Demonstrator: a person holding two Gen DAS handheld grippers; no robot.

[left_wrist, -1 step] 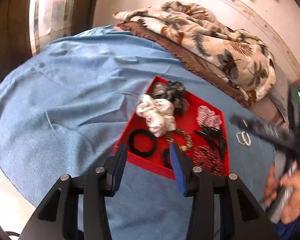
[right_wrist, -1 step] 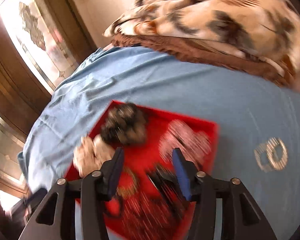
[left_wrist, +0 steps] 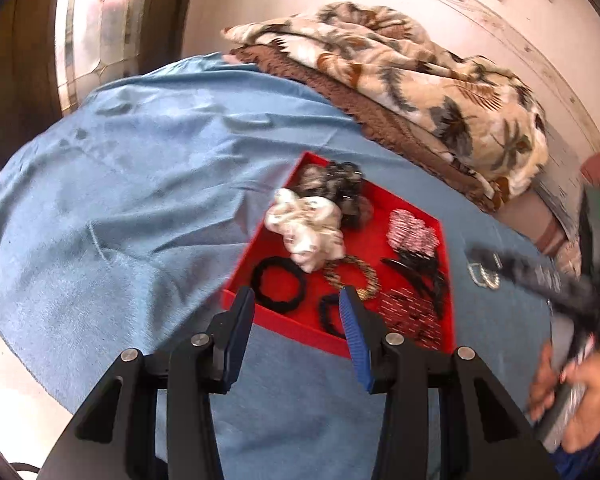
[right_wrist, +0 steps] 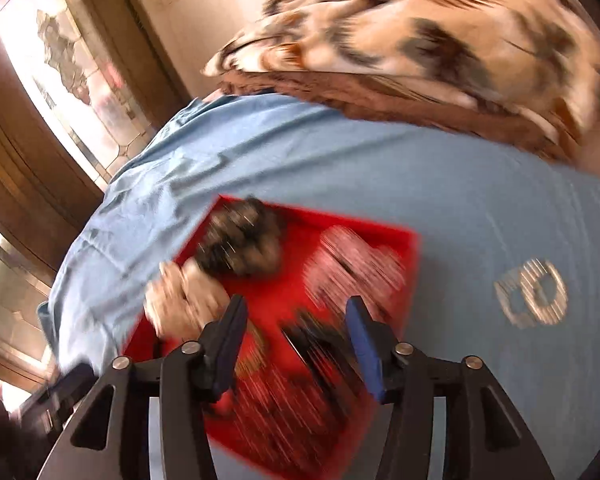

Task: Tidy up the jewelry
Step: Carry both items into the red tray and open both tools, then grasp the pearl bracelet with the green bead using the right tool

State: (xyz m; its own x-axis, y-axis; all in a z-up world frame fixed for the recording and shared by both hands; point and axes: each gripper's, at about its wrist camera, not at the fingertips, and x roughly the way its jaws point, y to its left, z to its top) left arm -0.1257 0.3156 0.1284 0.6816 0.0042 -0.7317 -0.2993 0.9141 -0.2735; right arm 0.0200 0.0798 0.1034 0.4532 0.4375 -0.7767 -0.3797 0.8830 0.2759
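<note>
A red tray (left_wrist: pixel 384 204) lies on the blue cloth. It holds a white scrunchie (left_wrist: pixel 308 232), a dark patterned scrunchie (left_wrist: pixel 332 184), a black hair tie (left_wrist: pixel 280 284), a gold bracelet (left_wrist: pixel 356 276), black clips (left_wrist: pixel 420 272) and beaded pieces (left_wrist: pixel 412 232). A silver ring pair (right_wrist: pixel 532 296) lies on the cloth right of the tray (right_wrist: pixel 292 288); it also shows in the left wrist view (left_wrist: pixel 482 274). My left gripper (left_wrist: pixel 296 312) is open and empty at the tray's near edge. My right gripper (right_wrist: pixel 296 320) is open and empty above the tray, blurred; it shows at the right in the left wrist view (left_wrist: pixel 540 276).
A folded palm-print blanket (left_wrist: pixel 420 88) over a brown one lies behind the tray. The blue cloth (left_wrist: pixel 140 184) covers the surface, and its edge falls off at the left. A wooden door and a patterned glass panel (right_wrist: pixel 72 76) stand at the far left.
</note>
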